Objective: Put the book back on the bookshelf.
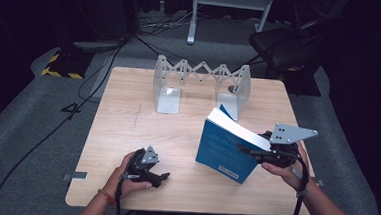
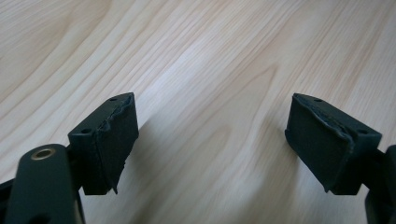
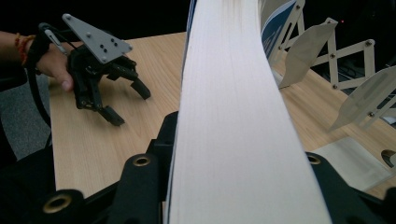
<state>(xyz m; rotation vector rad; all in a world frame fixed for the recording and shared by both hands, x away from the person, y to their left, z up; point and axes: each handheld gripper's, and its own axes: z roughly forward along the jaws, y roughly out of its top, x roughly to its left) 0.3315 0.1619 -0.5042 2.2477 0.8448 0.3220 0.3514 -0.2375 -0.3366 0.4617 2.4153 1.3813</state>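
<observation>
A thick blue-covered book (image 1: 227, 150) stands tilted on the right half of the wooden table (image 1: 127, 128), one corner down. My right gripper (image 1: 256, 150) is shut on its page edge, and the white page block (image 3: 233, 121) runs up between the jaws in the right gripper view. My left gripper (image 1: 161, 178) rests low over the table near the front left edge, open, with bare wood between its pads (image 2: 114, 140). The right gripper view shows that left gripper (image 3: 126, 105) farther off, jaws apart.
A grey metal expanding book rack (image 1: 201, 83) stands at the back middle of the table, with its scissor links (image 3: 345, 60) to the right of the book. A chair (image 1: 282, 48) and cables lie on the floor behind.
</observation>
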